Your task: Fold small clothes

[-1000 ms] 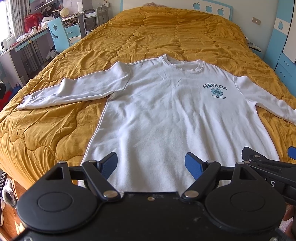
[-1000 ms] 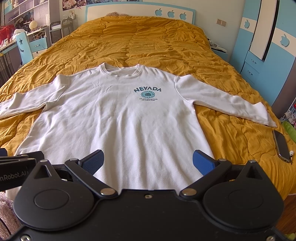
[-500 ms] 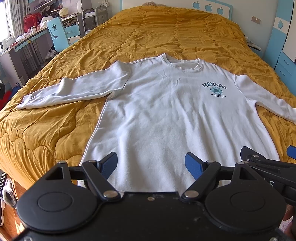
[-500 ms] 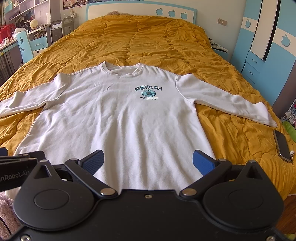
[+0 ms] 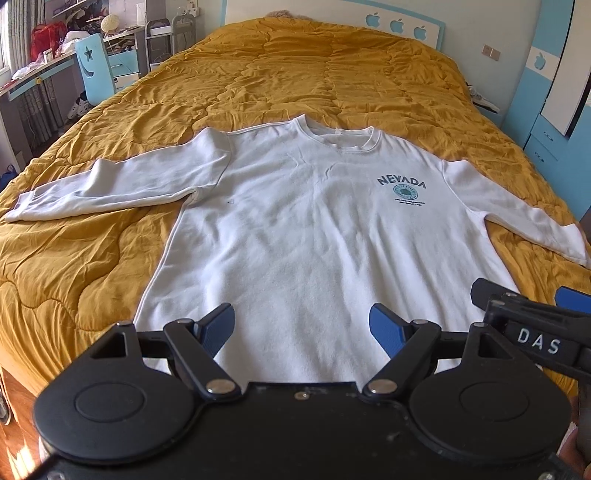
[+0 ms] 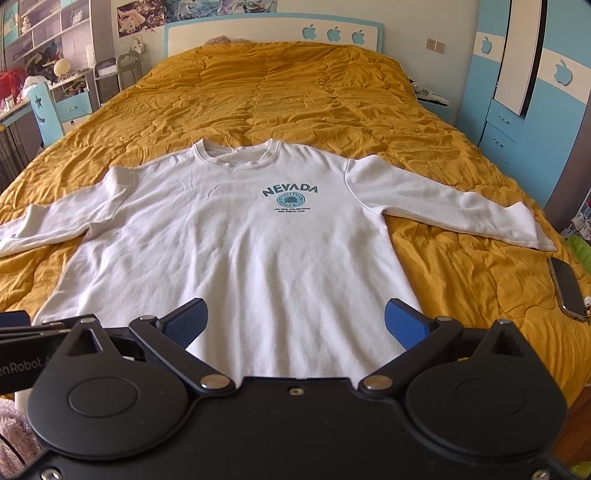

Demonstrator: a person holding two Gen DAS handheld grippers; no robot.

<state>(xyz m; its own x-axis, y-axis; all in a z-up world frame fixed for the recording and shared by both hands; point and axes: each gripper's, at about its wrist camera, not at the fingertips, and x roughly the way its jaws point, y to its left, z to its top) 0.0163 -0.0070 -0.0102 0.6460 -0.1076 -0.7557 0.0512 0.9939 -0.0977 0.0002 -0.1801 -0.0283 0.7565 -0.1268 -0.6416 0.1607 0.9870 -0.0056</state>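
A white long-sleeved sweatshirt point(image 5: 306, 229) with a teal "NEVADA" print lies flat and face up on a mustard quilt point(image 5: 314, 74), both sleeves spread out; it also shows in the right wrist view point(image 6: 236, 251). My left gripper point(image 5: 301, 325) is open and empty, held above the hem left of centre. My right gripper point(image 6: 295, 321) is open and empty above the hem towards the right. Each gripper shows at the edge of the other's view. Neither touches the cloth.
A phone point(image 6: 567, 288) lies on the quilt's right edge by the right cuff. A blue chair point(image 5: 92, 70), desk and shelves stand left of the bed. Blue drawers point(image 6: 506, 129) stand on the right. The headboard point(image 6: 273, 33) is at the far end.
Both grippers have lifted and tilted up slightly, so more of the far bed and room shows. The sweatshirt has not moved. Both jaws stay open.
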